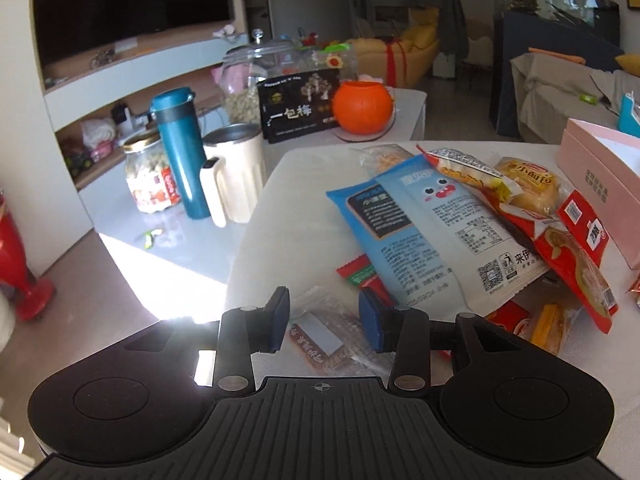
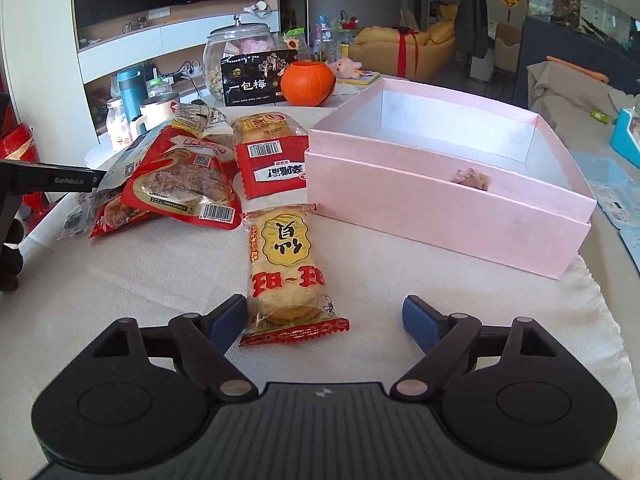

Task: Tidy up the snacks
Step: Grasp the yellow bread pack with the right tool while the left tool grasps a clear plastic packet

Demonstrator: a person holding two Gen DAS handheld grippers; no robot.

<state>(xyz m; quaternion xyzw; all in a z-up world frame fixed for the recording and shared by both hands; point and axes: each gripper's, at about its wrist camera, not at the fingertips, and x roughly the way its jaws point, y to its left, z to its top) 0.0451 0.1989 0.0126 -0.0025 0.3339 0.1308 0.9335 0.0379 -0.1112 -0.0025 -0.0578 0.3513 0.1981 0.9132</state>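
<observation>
- The right gripper (image 2: pixel 324 320) stands wide open and empty over the white cloth (image 2: pixel 120 280); the yellow rice-cracker pack (image 2: pixel 286 268) lies lengthwise in front of it, its near end just beside the left-hand pad, not clamped
- The left gripper (image 1: pixel 324 320) is partly open and holds nothing; a clear-wrapped brown snack (image 1: pixel 332 340) lies flat on the table beneath the gap between its jaws
- Judged step: picking up the next snacks for the pink box (image 2: pixel 440 208), which stands open just right of the heap and looks nearly bare (one small item shows behind its front wall)
- Next move calls for centring the right jaws across the cracker pack, closing, then lifting over the box's front wall
- Still heaped: the red bag (image 2: pixel 180 184), the red-labelled pack (image 2: pixel 272 160) and the blue bag (image 1: pixel 432 232), overlapping one another
- The orange pumpkin pot (image 2: pixel 307 82) and jars stand behind, well clear
</observation>
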